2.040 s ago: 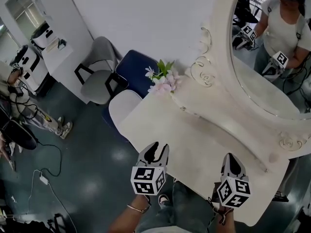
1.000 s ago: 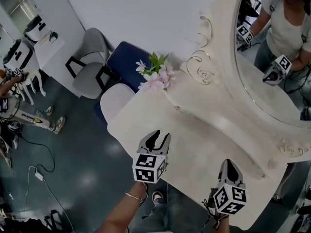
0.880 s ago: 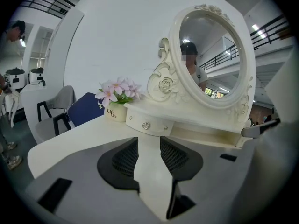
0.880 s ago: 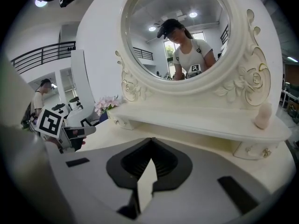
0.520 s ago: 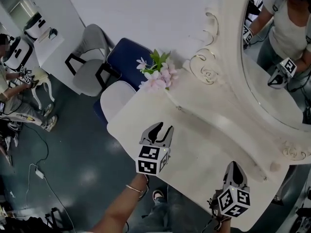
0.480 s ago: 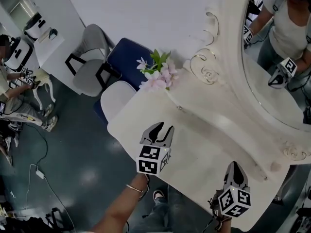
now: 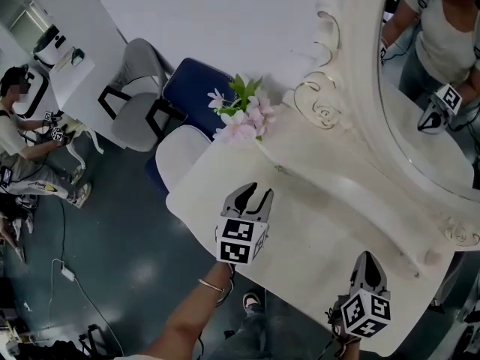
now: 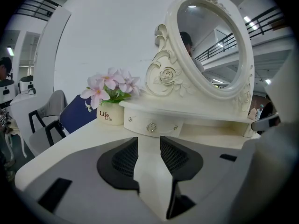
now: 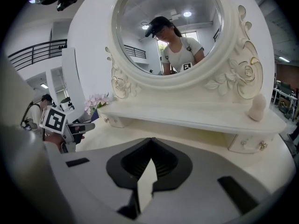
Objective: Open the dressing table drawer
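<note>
The white dressing table (image 7: pixel 315 231) carries an oval mirror (image 7: pixel 427 88) above a raised shelf. A small closed drawer (image 8: pixel 154 125) with a sparkly knob (image 8: pixel 151 127) sits under the shelf's left end, beside a flower pot (image 8: pixel 111 115); the knob (image 7: pixel 279 169) also shows in the head view. My left gripper (image 7: pixel 253 195) hovers over the tabletop short of that drawer, open and empty, its jaws (image 8: pixel 149 146) pointed at the knob. My right gripper (image 7: pixel 367 259) is at the table's near edge, shut and empty (image 9: pixel 150 148). Another small drawer (image 9: pixel 252 143) sits under the shelf's right end.
Pink flowers (image 7: pixel 241 118) stand at the table's left back corner. A beige egg-shaped thing (image 9: pixel 256 107) rests on the shelf's right end. A grey chair (image 7: pixel 139 88), a blue chair (image 7: pixel 195 96) and a white seat (image 7: pixel 176 160) stand left of the table. A person (image 7: pixel 19 133) sits far left.
My left gripper has moved forward over the tabletop, closer to the left drawer. The right gripper has stayed at the near edge.
</note>
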Tool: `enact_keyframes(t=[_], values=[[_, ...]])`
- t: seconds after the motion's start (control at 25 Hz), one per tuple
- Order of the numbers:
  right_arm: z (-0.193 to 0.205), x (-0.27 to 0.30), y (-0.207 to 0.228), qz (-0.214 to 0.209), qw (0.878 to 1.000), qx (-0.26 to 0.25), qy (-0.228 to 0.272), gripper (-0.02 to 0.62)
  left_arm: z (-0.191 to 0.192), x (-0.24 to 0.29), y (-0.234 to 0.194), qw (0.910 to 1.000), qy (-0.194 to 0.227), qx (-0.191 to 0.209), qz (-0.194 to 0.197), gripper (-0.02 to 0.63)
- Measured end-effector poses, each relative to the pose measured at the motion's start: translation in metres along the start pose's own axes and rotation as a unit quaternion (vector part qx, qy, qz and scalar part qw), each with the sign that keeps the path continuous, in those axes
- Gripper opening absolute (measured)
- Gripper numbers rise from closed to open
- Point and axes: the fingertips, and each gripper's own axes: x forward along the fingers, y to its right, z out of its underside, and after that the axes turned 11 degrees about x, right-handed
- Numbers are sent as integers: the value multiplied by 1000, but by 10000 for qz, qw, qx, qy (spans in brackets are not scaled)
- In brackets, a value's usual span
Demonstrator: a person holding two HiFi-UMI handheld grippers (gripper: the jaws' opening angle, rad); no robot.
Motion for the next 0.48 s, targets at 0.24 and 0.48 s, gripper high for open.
enact_keyframes(t=[0.24,0.48], values=[[0,7,0,39,10000,34,-16,8,-5,14,1,9999,-21,119,107,160],[2,14,-1,51,10000,64,-56,8,-6,27,4,9996,-50,211,189,163]])
